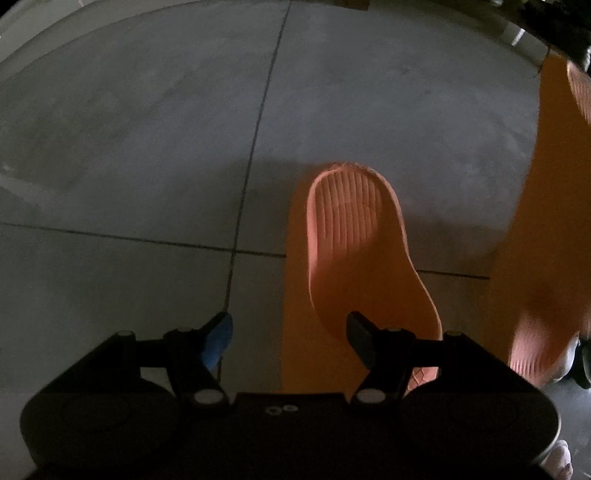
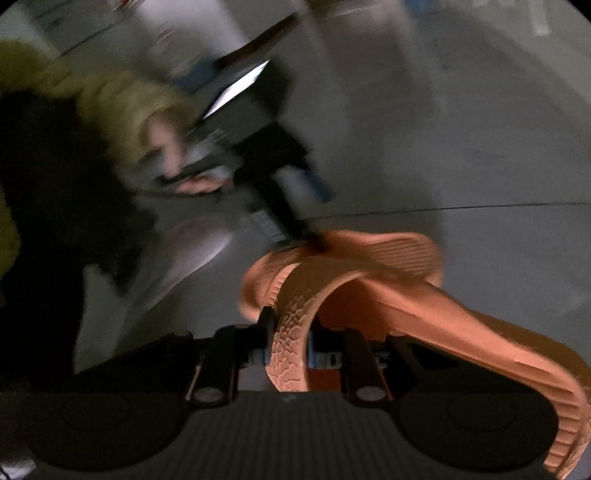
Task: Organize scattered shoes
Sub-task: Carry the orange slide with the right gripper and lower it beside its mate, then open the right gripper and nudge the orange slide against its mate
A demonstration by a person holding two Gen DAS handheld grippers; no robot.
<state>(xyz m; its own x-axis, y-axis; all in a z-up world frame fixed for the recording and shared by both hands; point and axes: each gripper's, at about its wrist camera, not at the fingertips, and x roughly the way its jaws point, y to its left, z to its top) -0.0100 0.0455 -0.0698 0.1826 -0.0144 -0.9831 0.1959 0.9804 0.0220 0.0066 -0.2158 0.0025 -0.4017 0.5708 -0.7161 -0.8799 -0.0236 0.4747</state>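
Observation:
An orange slide sandal (image 1: 354,251) lies on the grey tiled floor (image 1: 129,147), heel end far from me. My left gripper (image 1: 290,336) is open just above its strap end, fingers apart, one on each side of the near edge. My right gripper (image 2: 290,332) is shut on the textured strap of a second orange sandal (image 2: 406,295) and holds it up off the floor, its sole tilted to the right. That lifted sandal shows blurred at the right edge of the left wrist view (image 1: 546,229). The left gripper (image 2: 266,173) shows blurred in the right wrist view.
Grey floor tiles with dark grout lines (image 1: 255,129) spread to the left and ahead. The person's yellow sleeve (image 2: 92,103) and dark clothing fill the left of the right wrist view. Dark items (image 1: 561,26) sit at the far right.

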